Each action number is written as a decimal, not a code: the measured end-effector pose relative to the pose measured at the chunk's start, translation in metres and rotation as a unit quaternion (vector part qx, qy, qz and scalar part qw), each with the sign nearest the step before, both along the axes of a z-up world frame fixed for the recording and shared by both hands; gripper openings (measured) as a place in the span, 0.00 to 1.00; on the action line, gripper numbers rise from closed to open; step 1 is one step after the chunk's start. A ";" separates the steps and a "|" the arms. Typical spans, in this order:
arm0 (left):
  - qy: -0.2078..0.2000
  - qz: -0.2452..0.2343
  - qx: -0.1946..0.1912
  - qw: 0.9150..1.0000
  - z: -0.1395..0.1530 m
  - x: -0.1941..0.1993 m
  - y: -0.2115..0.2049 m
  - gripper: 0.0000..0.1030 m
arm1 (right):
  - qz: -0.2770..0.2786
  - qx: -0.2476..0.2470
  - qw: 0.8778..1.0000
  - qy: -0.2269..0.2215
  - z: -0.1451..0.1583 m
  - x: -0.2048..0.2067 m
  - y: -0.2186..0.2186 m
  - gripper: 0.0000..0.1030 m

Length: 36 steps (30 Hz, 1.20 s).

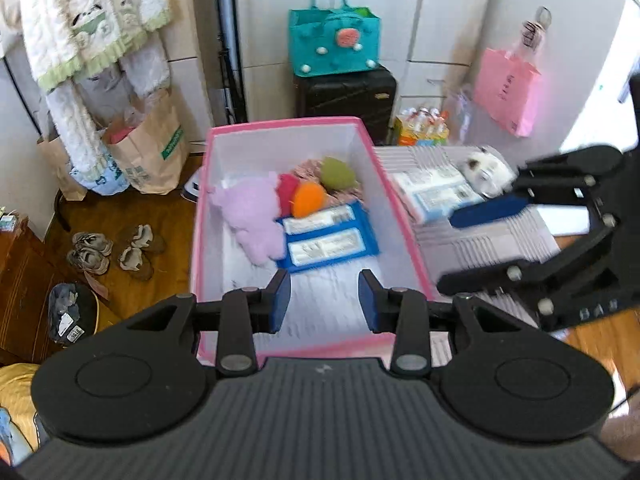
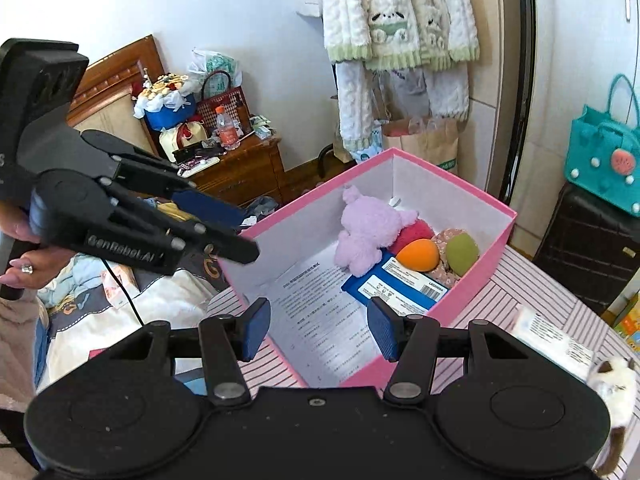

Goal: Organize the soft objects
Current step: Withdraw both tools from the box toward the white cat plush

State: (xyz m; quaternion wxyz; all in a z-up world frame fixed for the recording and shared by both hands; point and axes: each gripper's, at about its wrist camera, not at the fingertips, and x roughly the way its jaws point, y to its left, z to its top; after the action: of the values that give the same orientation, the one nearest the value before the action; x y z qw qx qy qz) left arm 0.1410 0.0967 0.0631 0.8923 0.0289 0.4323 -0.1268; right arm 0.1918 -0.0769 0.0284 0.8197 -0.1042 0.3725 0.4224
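Note:
A pink box [image 1: 400,208] [image 2: 472,304] stands on a striped table. Inside lie a purple plush [image 1: 252,212] [image 2: 368,228], red [image 1: 286,192], orange [image 1: 308,199] [image 2: 418,254] and green [image 1: 338,173] [image 2: 462,254] soft balls, and blue packs [image 1: 328,236] [image 2: 396,284]. A white tissue pack [image 1: 434,192] [image 2: 552,340] and a white cat plush [image 1: 486,172] [image 2: 614,384] lie on the table outside the box. My left gripper [image 1: 325,300] is open and empty over the box's near end. My right gripper [image 2: 318,328] is open and empty; in the left wrist view [image 1: 464,240] it hovers beside the tissue pack.
The striped table [image 1: 492,240] [image 2: 532,280] carries the box. A black suitcase [image 1: 346,94] with a teal bag [image 1: 334,42] stands behind. Paper bags [image 1: 152,152], shoes [image 1: 112,250] and hanging clothes [image 1: 92,20] are at the left. A wooden cabinet [image 2: 236,168] holds clutter.

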 end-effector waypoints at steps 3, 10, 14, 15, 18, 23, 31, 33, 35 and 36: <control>-0.009 -0.014 0.008 1.000 0.008 -0.019 -0.011 0.38 | 0.000 -0.003 1.000 -0.014 0.008 -0.015 -0.008 0.59; -0.038 -0.046 0.026 0.998 0.019 -0.062 -0.040 0.43 | 0.000 -0.002 0.999 -0.034 0.021 -0.049 -0.034 0.59; -0.041 -0.067 0.035 0.996 0.016 -0.084 -0.057 0.45 | -0.005 -0.004 0.999 -0.048 0.023 -0.067 -0.051 0.59; -0.042 -0.074 0.037 0.996 0.015 -0.089 -0.061 0.46 | -0.006 -0.004 0.999 -0.050 0.024 -0.071 -0.056 0.59; -0.050 -0.095 0.045 0.993 0.015 -0.104 -0.076 0.49 | -0.008 -0.005 0.999 -0.053 0.022 -0.084 -0.070 0.59; -0.071 -0.133 0.049 0.987 0.015 -0.123 -0.101 0.54 | -0.011 0.016 0.999 -0.033 0.016 -0.102 -0.102 0.59; -0.066 -0.175 0.033 0.982 -0.002 -0.117 -0.133 0.58 | -0.065 0.021 0.997 -0.035 -0.005 -0.121 -0.157 0.61; -0.062 -0.176 0.029 0.982 -0.008 -0.110 -0.139 0.59 | -0.079 0.022 0.996 -0.031 -0.014 -0.123 -0.169 0.62; -0.060 -0.172 0.025 0.983 -0.014 -0.102 -0.144 0.59 | -0.090 0.025 0.995 -0.026 -0.022 -0.123 -0.181 0.62; -0.058 -0.171 0.023 0.983 -0.017 -0.098 -0.147 0.59 | -0.095 0.026 0.995 -0.024 -0.026 -0.123 -0.187 0.63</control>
State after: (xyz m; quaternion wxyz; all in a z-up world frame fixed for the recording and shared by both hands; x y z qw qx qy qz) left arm 0.0432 -0.0499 0.0465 0.8803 0.1302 0.3711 -0.2653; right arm 0.0688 -0.2640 0.0028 0.8673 -0.0571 0.3495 0.3497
